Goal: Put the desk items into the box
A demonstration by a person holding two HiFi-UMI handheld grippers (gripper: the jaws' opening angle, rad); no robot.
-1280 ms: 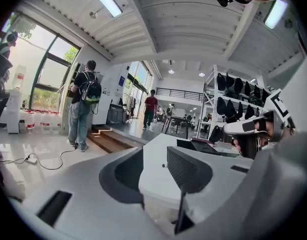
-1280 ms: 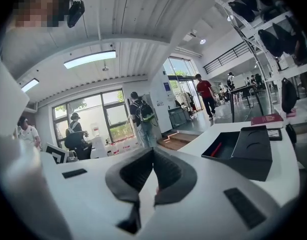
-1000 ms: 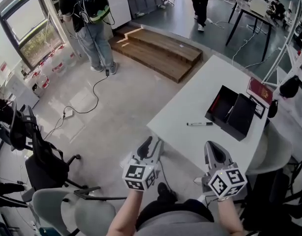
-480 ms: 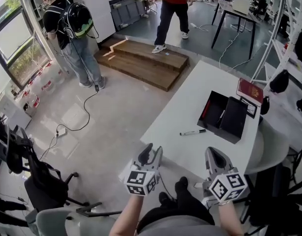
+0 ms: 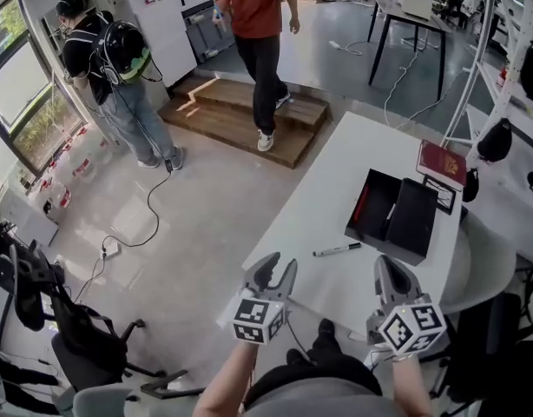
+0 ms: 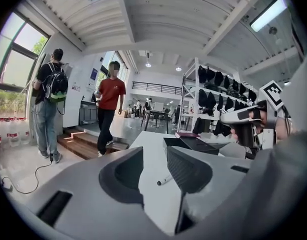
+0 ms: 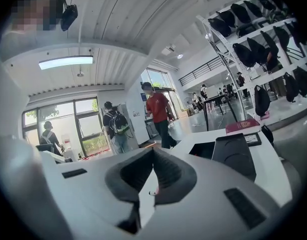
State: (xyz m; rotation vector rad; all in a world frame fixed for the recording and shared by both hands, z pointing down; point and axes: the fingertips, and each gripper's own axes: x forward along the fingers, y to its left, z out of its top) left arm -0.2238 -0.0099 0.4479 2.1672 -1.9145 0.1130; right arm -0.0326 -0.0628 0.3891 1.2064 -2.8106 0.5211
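The fingers of the left gripper (image 5: 278, 269) stand apart with a moderate gap and hold nothing. In the left gripper view the pen (image 6: 164, 180) is seen through this gap, lying further ahead on the white table (image 5: 336, 189). The fingers of the right gripper (image 5: 392, 272) meet at their tips, with nothing held between them. Both grippers hang at the near edge of the table, apart from every item.

In the head view the pen lies between the grippers and the black box (image 5: 377, 200), near the box but not touching it. The box is open, and its lid (image 5: 414, 220) lies against its right side. Behind the box lies a red book (image 5: 440, 161).

The gripper views show a rack with rows of dark bags (image 6: 218, 79), which the head view catches only at its right edge. Beyond the table a person in a red shirt (image 5: 253, 24) is at the wooden steps (image 5: 240, 111). A person with a backpack (image 5: 110, 59) stands near the window.
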